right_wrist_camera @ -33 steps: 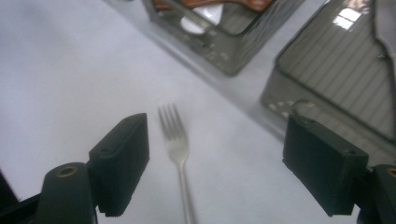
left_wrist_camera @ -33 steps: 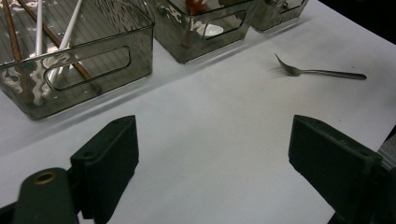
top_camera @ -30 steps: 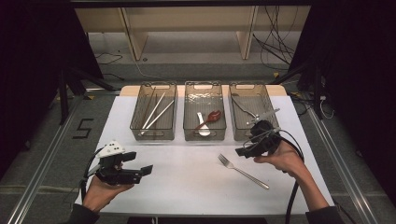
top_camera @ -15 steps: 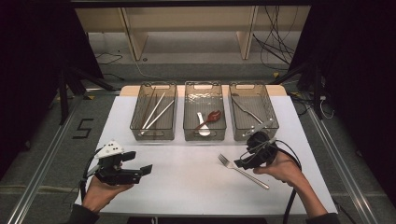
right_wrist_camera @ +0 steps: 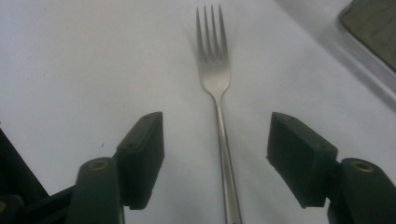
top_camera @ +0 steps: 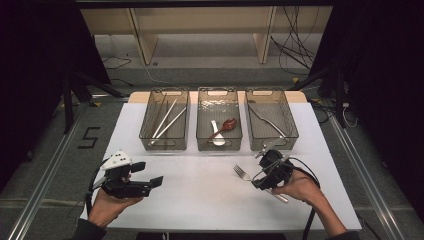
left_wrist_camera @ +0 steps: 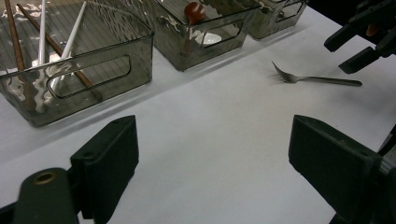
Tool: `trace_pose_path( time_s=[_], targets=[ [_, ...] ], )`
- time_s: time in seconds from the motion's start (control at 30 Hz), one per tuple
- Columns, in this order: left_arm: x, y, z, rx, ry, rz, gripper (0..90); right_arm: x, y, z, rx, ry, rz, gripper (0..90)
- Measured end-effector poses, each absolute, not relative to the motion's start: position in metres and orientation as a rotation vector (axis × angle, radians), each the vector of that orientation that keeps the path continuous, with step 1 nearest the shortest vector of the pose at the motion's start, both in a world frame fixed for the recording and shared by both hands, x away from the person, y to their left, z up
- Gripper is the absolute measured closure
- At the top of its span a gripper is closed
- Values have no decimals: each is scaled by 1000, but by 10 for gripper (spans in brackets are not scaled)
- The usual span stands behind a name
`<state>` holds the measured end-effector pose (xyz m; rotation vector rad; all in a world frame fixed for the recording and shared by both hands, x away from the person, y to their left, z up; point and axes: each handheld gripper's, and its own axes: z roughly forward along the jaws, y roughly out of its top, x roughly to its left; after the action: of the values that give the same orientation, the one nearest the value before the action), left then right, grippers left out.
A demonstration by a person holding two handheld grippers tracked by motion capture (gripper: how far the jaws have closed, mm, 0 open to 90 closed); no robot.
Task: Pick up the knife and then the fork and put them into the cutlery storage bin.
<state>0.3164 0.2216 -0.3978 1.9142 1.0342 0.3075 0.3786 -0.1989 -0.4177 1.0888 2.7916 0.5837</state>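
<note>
Right gripper [right_wrist_camera: 217, 154] has dropped from bins onto fork [right_wrist_camera: 216, 88]; jaws just been closing, still apart, straddling handle, not yet pinching. Pickup imminent. Left gripper [left_wrist_camera: 212, 158] gaping, idle, well apart from fork.

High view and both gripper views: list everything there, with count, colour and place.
Silver metal fork: 1, flat on the table between the right gripper's open jaws, which have just been closing.
Clear smoky plastic bins: 3, in a row at the table's far side.
Chopsticks: several, white and brown, left bin.
Spoons: 2, red and white, middle bin.
Metal utensil: silver, right bin.
White table: 1.
Left gripper: black, open, near left.
Right gripper: black, over the fork.
</note>
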Motion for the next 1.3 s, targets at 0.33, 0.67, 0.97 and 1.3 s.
trace_pose_path(
  time_s=[0.33, 0.67, 0.97, 1.3],
  targets=[
    [316, 221, -398, 1915, 1031, 311, 155, 381, -197, -433, 1069, 2849, 455, 565],
    [316, 220, -398, 1913, 1032, 310, 155, 388, -195, -448, 1072, 2868, 337, 683],
    [316, 220, -398, 1925, 1028, 310, 155, 389, -193, -452, 1044, 2873, 301, 757],
    [316, 219, -398, 1924, 1024, 310, 155, 390, -190, -454, 1008, 2879, 271, 821]
  ],
)
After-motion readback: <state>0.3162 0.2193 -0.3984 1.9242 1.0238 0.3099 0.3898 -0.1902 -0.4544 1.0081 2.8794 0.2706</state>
